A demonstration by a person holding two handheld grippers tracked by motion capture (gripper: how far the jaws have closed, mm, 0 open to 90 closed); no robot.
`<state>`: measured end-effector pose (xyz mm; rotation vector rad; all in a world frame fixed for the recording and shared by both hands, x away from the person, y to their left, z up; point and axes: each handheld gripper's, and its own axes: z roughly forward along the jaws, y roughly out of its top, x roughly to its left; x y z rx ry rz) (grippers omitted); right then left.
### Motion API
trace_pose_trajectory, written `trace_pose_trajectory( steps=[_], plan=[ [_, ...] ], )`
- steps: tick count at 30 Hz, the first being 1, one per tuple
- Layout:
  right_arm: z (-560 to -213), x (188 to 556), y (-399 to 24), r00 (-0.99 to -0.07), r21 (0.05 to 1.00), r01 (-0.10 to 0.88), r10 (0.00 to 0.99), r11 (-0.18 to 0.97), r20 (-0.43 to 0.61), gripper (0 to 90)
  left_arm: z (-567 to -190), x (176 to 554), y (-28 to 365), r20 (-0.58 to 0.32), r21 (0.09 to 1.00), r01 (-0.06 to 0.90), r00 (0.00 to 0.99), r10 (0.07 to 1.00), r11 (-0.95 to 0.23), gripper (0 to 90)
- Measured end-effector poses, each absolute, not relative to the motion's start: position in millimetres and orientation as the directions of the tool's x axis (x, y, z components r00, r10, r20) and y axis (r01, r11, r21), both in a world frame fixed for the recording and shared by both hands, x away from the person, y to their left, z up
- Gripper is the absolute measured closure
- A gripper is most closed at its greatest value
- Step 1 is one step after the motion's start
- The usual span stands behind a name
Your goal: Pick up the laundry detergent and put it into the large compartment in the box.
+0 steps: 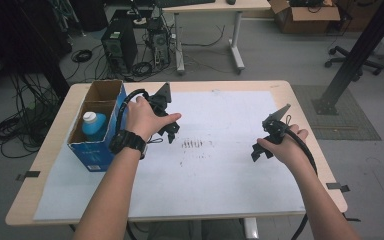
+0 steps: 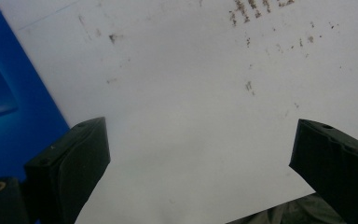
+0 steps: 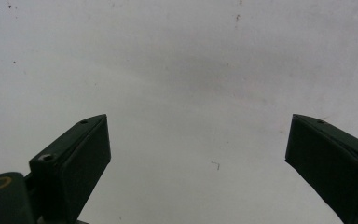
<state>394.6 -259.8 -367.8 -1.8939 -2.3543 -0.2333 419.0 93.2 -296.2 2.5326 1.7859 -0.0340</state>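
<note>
High view: left gripper [image 1: 171,134] held above the white sheet [image 1: 220,175], just to the right of the blue cardboard box [image 1: 92,152]; the left hand [image 1: 142,118], with a black wristwatch [image 1: 128,142], wraps around its body. The box stands at the table's [image 1: 50,145] left edge, top flaps open, with a blue bottle [image 1: 94,126] with a white cap upright in its near compartment. Right gripper [image 1: 256,151] held over the right part of the sheet, well apart from the box, in the right hand [image 1: 287,147]. A patch of dark smudges [image 1: 192,144] lies on the sheet between the two grippers.

Left gripper view: jaws spread wide apart with nothing between them, over bare sheet [image 2: 186,116]. Blue box wall [image 2: 9,102] at the left edge, just beside the left jaw. Smudges [image 2: 256,9] at top right.

Right gripper view: jaws spread wide apart, nothing held, over plain sheet [image 3: 191,93] with a few faint specks
</note>
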Motion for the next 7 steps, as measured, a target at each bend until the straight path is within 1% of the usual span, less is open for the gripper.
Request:
trace_pose_trajectory(
  steps=[7],
  plan=[
    [-365.8,393.5,-260.0,-0.218,0.055,0.976,0.959,0.211,0.180,6.5,-295.5,417.8,92.3,-0.043,0.025,0.939,0.343,0.938,-0.342,5.0]
  ],
)
